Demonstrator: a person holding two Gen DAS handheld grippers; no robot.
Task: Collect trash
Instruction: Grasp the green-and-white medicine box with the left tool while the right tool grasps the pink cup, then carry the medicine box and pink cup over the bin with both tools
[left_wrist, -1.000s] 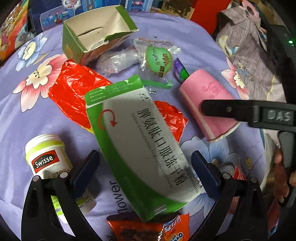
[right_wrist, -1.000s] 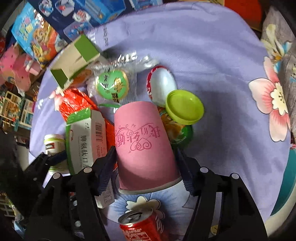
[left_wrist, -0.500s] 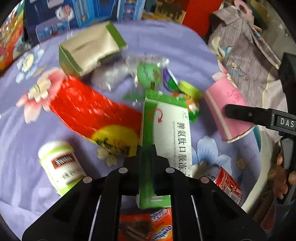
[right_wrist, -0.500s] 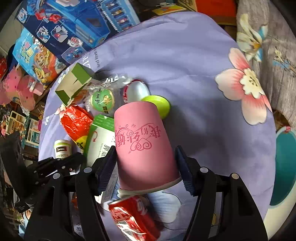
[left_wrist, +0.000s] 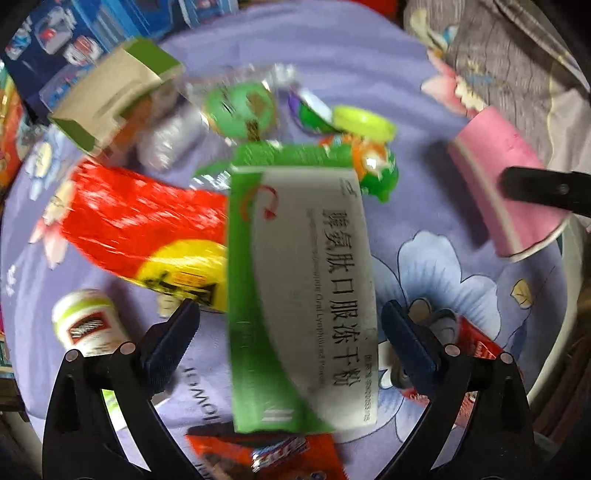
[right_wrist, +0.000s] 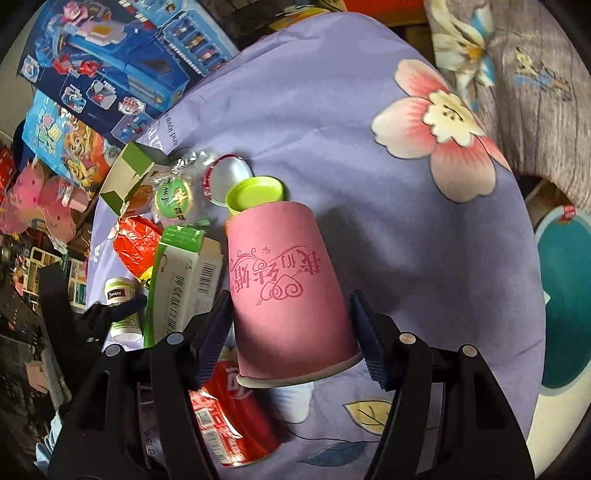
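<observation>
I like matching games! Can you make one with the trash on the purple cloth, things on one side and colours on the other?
Things:
1. paper cup
2. lid
3. crinkly bag
4. medicine box

Colours:
A. red
B. pink
C. green and white
D. yellow-green

Pairs: 1-B, 2-D, 3-A, 4-C

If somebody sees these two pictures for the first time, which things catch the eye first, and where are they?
In the left wrist view, the green and white medicine box fills the middle, between the open left tongs, beside a red plastic bag. In the right wrist view, the pink paper cup sits between the right tongs, over the purple flowered cloth.
</observation>
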